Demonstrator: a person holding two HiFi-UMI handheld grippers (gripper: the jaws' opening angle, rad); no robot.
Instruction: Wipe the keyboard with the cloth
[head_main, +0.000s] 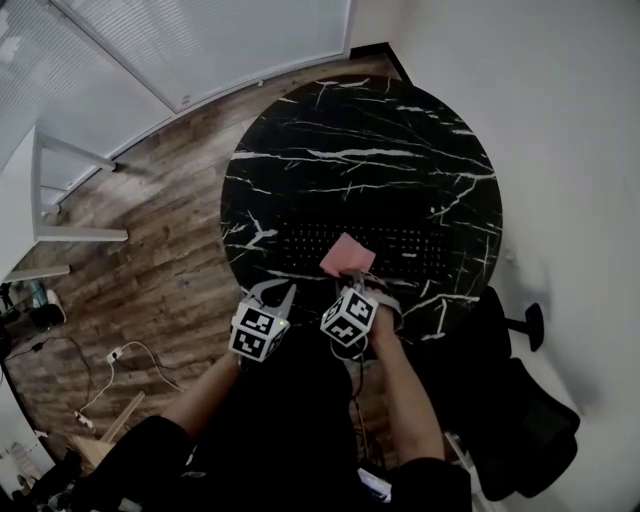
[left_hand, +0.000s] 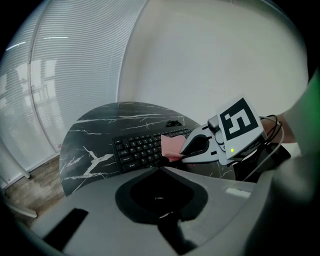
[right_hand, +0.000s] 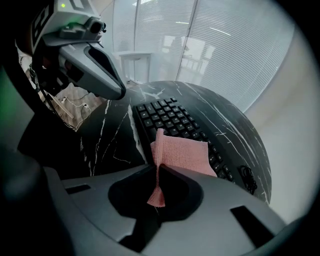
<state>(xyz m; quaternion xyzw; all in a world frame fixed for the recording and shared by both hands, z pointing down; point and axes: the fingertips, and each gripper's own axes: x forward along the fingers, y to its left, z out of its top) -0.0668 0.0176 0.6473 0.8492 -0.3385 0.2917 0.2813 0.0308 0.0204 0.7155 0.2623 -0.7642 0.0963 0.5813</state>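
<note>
A black keyboard (head_main: 400, 245) (left_hand: 136, 149) (right_hand: 170, 117) lies on the near part of a round black marble table (head_main: 360, 150). My right gripper (head_main: 352, 285) (right_hand: 157, 167) is shut on one corner of a pink cloth (head_main: 347, 256) (right_hand: 184, 152). The cloth hangs over the middle of the keyboard; I cannot tell if it touches the keys. In the left gripper view the right gripper (left_hand: 186, 155) shows with the cloth (left_hand: 171, 145) at its tip. My left gripper (head_main: 275, 295) (left_hand: 160, 170) (right_hand: 119, 91) is shut and empty, by the table's near edge, left of the cloth.
A black office chair (head_main: 525, 405) stands at the right, close to the white wall. Cables and a power strip (head_main: 118, 354) lie on the wooden floor at the left, near a white frame (head_main: 60, 200). A small coiled black cable (right_hand: 247, 178) rests beyond the keyboard's right end.
</note>
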